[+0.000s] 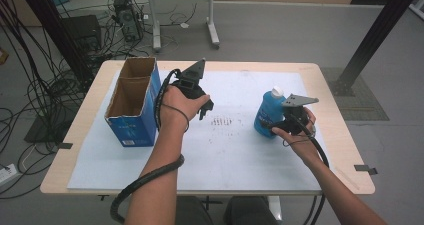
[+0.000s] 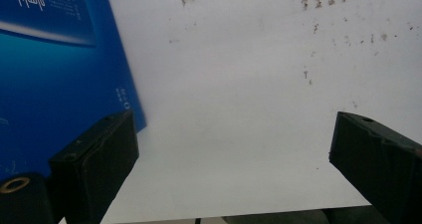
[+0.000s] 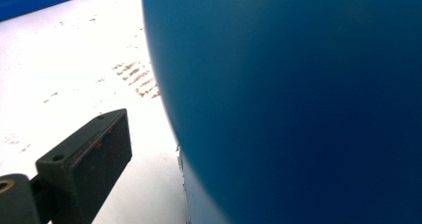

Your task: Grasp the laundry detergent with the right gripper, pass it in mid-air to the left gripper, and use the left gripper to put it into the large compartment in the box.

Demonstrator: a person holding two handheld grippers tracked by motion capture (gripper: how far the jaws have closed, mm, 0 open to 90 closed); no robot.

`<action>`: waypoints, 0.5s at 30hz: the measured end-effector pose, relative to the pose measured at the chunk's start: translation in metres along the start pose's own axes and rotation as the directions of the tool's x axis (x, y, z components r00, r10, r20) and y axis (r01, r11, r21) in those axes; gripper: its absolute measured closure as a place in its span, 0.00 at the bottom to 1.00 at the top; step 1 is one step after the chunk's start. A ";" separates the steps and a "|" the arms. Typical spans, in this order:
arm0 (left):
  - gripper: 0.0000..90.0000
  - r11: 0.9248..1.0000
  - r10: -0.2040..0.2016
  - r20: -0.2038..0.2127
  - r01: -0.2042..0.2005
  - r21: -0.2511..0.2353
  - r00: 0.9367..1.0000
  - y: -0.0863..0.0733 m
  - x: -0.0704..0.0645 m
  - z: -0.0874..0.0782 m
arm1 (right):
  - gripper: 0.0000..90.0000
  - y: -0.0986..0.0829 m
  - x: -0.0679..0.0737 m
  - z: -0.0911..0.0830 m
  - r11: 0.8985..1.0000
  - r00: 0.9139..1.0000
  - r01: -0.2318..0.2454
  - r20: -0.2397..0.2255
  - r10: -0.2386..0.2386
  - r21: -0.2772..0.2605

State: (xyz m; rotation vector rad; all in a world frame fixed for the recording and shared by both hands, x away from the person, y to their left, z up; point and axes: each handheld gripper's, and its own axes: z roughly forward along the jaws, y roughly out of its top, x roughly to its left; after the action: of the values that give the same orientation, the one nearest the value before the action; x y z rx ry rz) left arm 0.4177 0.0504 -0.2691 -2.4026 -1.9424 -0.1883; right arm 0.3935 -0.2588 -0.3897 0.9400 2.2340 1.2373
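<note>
A blue bottle [image 1: 266, 112] with a white cap stands upright at the right of the white mat [image 1: 235, 155]. My right gripper [image 1: 280, 124] is at the bottle's near right side. In the right gripper view the bottle [image 3: 298, 99] looms close, and one black finger [image 3: 84, 159] stands a little apart from it; the other finger is hidden behind it. My left gripper [image 1: 204, 109] hovers over the mat just right of an open blue cardboard box [image 1: 132, 105]. Its jaws [image 2: 234, 152] are wide open with nothing between them, and the box wall [image 2: 50, 84] is beside one finger.
The wooden table [image 1: 330, 85] carries the mat, which has a patch of brown marks [image 1: 220, 121] in its middle. Behind the table, cables, a desk frame and black posts stand on the floor.
</note>
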 end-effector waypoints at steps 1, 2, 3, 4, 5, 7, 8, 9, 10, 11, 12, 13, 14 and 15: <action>0.06 1.000 -0.002 0.000 0.002 0.000 1.000 0.000 0.000 0.000 | 0.02 0.000 0.000 0.000 1.000 1.000 -0.001 0.000 0.001 0.000; 0.06 1.000 -0.005 0.002 0.005 -0.001 1.000 0.000 0.000 0.000 | 0.02 0.000 0.000 0.000 1.000 1.000 -0.003 0.000 0.003 0.000; 0.06 1.000 -0.005 0.002 0.005 -0.001 1.000 0.000 0.000 0.000 | 0.02 0.000 0.000 0.000 1.000 1.000 -0.003 0.000 0.003 0.000; 0.06 1.000 -0.004 0.000 0.004 0.000 1.000 0.000 0.000 0.000 | 0.02 0.000 0.000 0.000 1.000 1.000 -0.005 0.001 0.005 0.001; 0.06 1.000 0.000 0.000 0.000 0.003 1.000 0.000 0.000 0.000 | 0.02 0.000 0.000 -0.001 1.000 1.000 -0.003 0.002 0.003 0.000; 0.06 1.000 0.001 -0.001 -0.001 0.003 1.000 0.000 0.000 0.001 | 0.02 0.000 0.000 -0.001 1.000 1.000 -0.004 0.002 0.004 -0.002; 0.06 1.000 0.001 -0.001 -0.001 0.003 1.000 0.000 0.000 0.001 | 0.02 0.000 0.000 -0.001 1.000 1.000 -0.004 0.003 0.004 -0.003; 0.06 1.000 0.000 0.000 0.000 0.001 1.000 0.000 0.000 0.001 | 0.03 0.000 0.000 -0.001 1.000 1.000 -0.002 0.003 0.002 -0.004; 0.06 1.000 -0.001 0.000 0.001 0.000 1.000 0.000 0.000 0.000 | 0.03 0.000 0.000 -0.001 1.000 1.000 -0.001 0.002 0.001 -0.003; 0.06 1.000 -0.003 -0.001 0.003 0.000 1.000 0.000 -0.001 0.000 | 0.03 0.000 0.000 -0.001 1.000 1.000 0.000 0.002 0.000 -0.002; 0.06 1.000 -0.003 0.000 0.003 -0.001 1.000 0.000 -0.001 0.000 | 0.03 0.000 0.000 -0.001 1.000 1.000 -0.001 0.003 0.001 -0.003; 0.06 1.000 -0.003 0.000 0.003 -0.001 1.000 0.000 -0.001 0.000 | 0.03 0.000 0.000 -0.001 1.000 1.000 -0.001 0.003 0.001 -0.003; 0.06 1.000 -0.001 0.000 0.001 0.000 1.000 0.000 0.000 0.000 | 0.03 0.000 0.000 -0.001 1.000 1.000 -0.001 0.003 0.001 -0.003; 0.06 1.000 -0.001 0.000 0.001 0.000 1.000 0.000 0.000 0.000 | 0.03 0.000 0.000 -0.001 1.000 1.000 -0.001 0.003 0.001 -0.003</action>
State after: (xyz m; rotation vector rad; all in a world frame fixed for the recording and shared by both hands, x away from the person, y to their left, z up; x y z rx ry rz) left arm 0.4175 0.0501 -0.2689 -2.4017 -1.9427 -0.1886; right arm 0.3931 -0.2594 -0.3888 0.9420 2.2289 1.2384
